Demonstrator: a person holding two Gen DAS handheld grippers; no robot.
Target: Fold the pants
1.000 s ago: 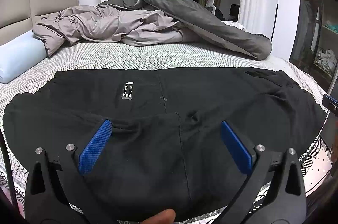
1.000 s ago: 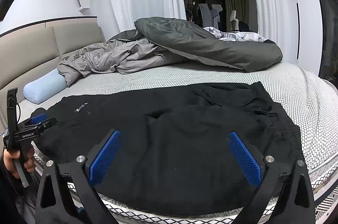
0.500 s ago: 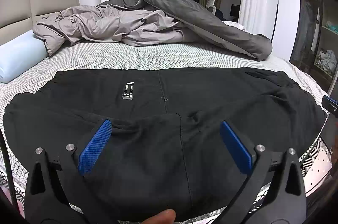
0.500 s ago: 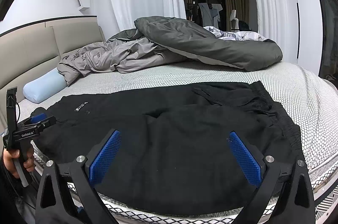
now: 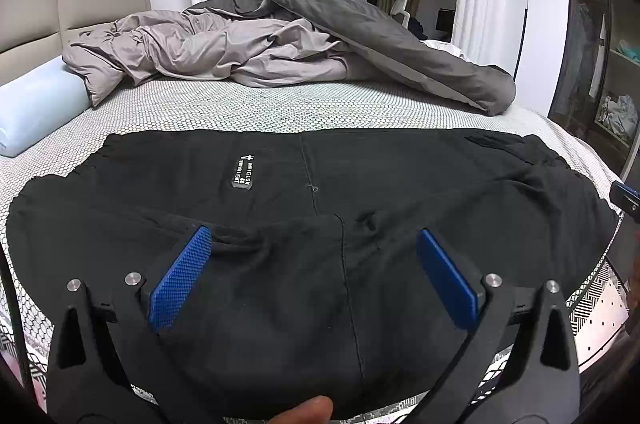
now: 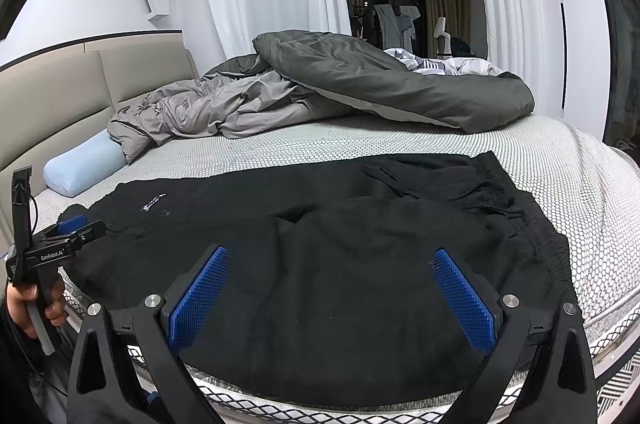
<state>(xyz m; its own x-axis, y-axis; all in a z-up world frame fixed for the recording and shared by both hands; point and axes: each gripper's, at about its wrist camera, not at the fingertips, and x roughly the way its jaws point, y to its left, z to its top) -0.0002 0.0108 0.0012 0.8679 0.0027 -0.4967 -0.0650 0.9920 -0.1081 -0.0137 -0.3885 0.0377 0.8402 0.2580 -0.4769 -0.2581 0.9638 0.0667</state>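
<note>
Black pants [image 5: 328, 207] lie spread flat across the near side of the bed, with a small white-lettered label [image 5: 243, 172] facing up. In the right wrist view the same pants [image 6: 340, 264] show their elastic waistband [image 6: 532, 224] at the right. My left gripper [image 5: 314, 246] hovers open just above the pants' near edge, nothing between its blue pads. My right gripper [image 6: 332, 264] is open too, over the near edge further right. The left gripper [image 6: 68, 232] shows at the far left of the right wrist view, held by a hand [image 6: 24, 308].
A rumpled grey duvet [image 5: 280, 43] is piled at the back of the bed, a pale blue pillow [image 5: 36, 107] at the left by the headboard. The white dotted mattress [image 5: 260, 103] lies bare between duvet and pants. A wardrobe [image 5: 600, 63] stands at the right.
Both grippers have barely moved; the views shift only slightly. The pants lie as before and both stay open.
</note>
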